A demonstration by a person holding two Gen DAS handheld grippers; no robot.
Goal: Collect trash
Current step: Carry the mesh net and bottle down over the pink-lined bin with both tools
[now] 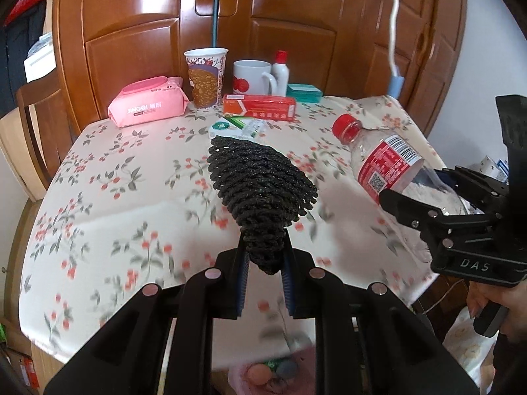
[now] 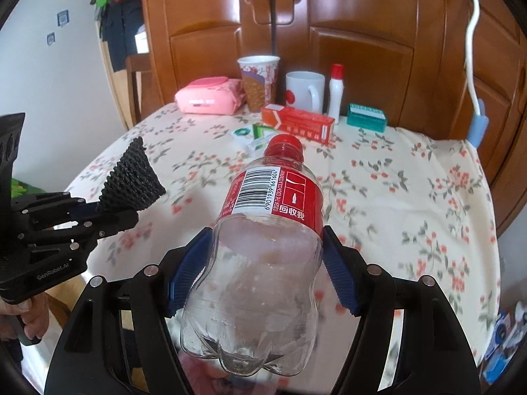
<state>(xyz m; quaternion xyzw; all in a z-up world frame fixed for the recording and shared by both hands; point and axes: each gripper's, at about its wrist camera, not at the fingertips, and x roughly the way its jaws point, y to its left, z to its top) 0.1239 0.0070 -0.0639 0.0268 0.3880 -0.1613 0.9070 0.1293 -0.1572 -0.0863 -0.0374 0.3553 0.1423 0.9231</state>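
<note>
Nearest the right wrist camera is the lobed base of an empty clear plastic bottle (image 2: 260,263), clamped across its lower body between the blue pads of the right gripper (image 2: 263,266) and held off the floral tablecloth (image 2: 411,204), red cap pointing away toward the wardrobe. It looks very light and thin-walled, so it should dent under a hard squeeze and could slide on its smooth sides; the grip low on the ribbed waist seems sensible (the label band would be slicker). The left gripper (image 1: 263,260) is closed tight on the narrow end of a black woven mesh piece (image 1: 262,184), which fans out above the table; soft and floppy, it is best pinched at that gathered end. A pink bag (image 1: 263,372) with scraps shows blurred below the table edge, probably the bin.
</note>
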